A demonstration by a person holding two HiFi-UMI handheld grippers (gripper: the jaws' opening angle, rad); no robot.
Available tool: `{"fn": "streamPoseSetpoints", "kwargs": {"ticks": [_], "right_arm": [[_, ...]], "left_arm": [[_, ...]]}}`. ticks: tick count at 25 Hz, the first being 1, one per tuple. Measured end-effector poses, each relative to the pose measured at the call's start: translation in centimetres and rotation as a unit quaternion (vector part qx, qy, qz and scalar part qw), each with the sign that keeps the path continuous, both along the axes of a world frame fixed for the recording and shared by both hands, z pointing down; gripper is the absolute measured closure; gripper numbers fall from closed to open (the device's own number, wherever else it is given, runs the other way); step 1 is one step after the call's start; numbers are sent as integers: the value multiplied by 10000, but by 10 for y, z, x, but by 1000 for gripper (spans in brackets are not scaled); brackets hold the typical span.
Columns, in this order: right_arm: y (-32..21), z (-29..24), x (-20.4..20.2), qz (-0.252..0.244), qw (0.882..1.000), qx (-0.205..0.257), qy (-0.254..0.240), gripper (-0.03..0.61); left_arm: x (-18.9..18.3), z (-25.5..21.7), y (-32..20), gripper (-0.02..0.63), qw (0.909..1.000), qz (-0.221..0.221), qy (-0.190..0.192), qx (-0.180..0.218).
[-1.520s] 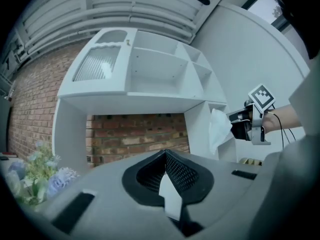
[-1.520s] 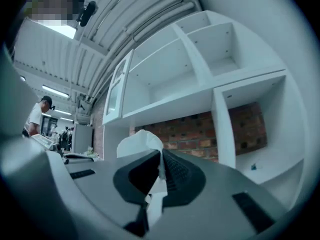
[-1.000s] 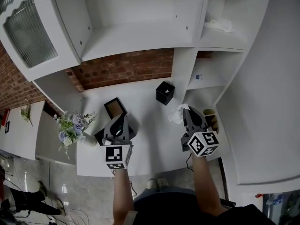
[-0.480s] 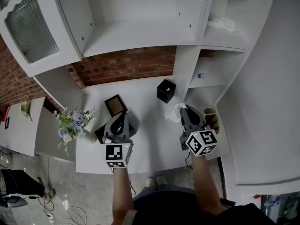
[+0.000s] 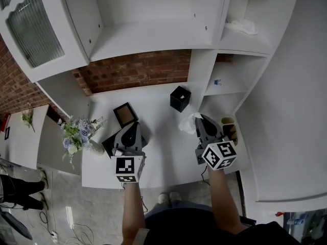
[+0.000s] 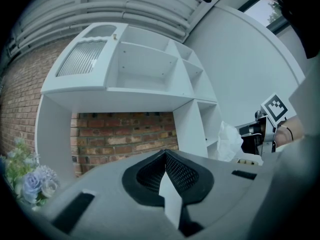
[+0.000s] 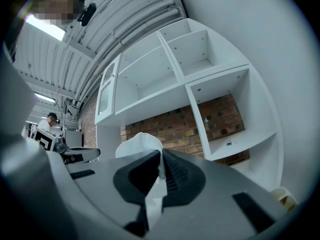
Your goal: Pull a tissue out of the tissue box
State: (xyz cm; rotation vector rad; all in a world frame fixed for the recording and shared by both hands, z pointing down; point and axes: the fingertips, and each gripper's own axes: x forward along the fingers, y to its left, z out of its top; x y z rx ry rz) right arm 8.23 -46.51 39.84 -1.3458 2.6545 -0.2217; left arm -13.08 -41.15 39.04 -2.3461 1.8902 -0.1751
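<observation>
A small black cube-shaped tissue box [image 5: 180,99] stands at the back of the white table [image 5: 166,154]. My right gripper [image 5: 200,120] is to the front right of it and is shut on a white tissue [image 5: 187,122], which bunches out past the fingertips, clear of the box. In the right gripper view the tissue [image 7: 139,144] is pinched between the closed jaws of the right gripper [image 7: 161,158]. My left gripper [image 5: 132,127] hovers over the table's left side; its jaws meet at the tip of the left gripper [image 6: 165,156] with nothing between them.
An open black box with a brown inside [image 5: 125,115] sits just beyond the left gripper. A flower bunch [image 5: 76,135] stands at the table's left edge. White shelves [image 5: 153,40] rise behind, with a brick wall [image 5: 138,73] below them. Small containers [image 5: 229,122] sit right of the right gripper.
The right gripper has drifted slightly left with the tissue still pinched. The left gripper has stayed where it was.
</observation>
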Motion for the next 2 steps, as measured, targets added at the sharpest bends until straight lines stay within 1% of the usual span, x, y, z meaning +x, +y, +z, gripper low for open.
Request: {"fn": "streamPoseSetpoints", "kwargs": {"ticks": [2], "right_arm": [[1, 0, 0, -21, 10000, -3, 0, 580]], "left_arm": [[1, 1, 1, 606, 10000, -1, -6, -9]]}}
